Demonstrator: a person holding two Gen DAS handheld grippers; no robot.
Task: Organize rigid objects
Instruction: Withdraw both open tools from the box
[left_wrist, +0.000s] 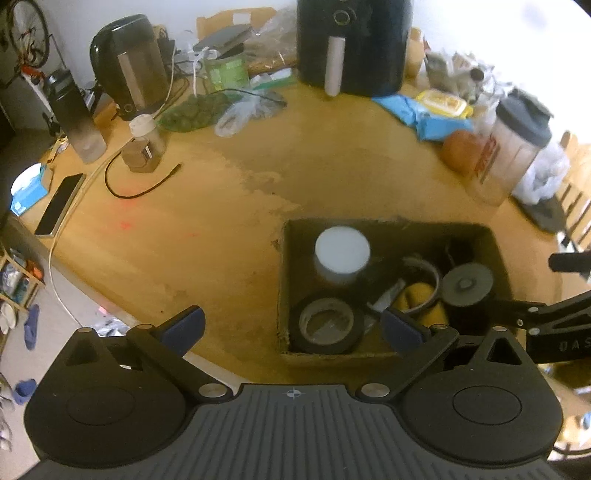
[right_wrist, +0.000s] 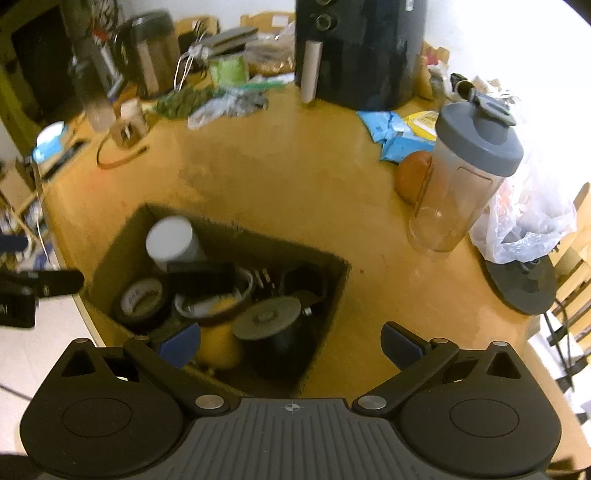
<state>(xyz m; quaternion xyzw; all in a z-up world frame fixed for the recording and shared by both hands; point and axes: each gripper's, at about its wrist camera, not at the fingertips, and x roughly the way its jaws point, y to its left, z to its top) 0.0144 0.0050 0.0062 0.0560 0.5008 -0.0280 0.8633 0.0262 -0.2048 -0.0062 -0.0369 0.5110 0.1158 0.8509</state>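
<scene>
Blue-padded jaws of the left gripper (left_wrist: 293, 330) are seen spread wide with nothing between them, hung over the near edge of the bench (left_wrist: 207, 221) beside a cardboard box (left_wrist: 284, 280). The right gripper (right_wrist: 291, 345) is likewise spread wide and empty, poised above the box's near corner.

Inside the box, a roll of black tape (left_wrist: 327, 325) lies flat at the near left corner, with a white-lidded canister (left_wrist: 341, 253) standing behind it. A black jar with a grey round lid (left_wrist: 467, 286) sits toward the right side, and a metal bowl (left_wrist: 424, 275) and something yellow (left_wrist: 419, 301) are packed between.

Printing on the tape's inner core is shown only by the right wrist view, as is a dark flat block (right_wrist: 201, 277) resting across the bowl; what the block is cannot be told. A shaker bottle with a grey lid (right_wrist: 461, 173) is seen sharply there, beside an orange fruit (right_wrist: 412, 177).

Only the left wrist view takes in a phone (left_wrist: 59, 205) lying flat and a black cable (left_wrist: 140, 184) on the far left of the bench. A black air fryer (left_wrist: 352, 44) stands at the back.
</scene>
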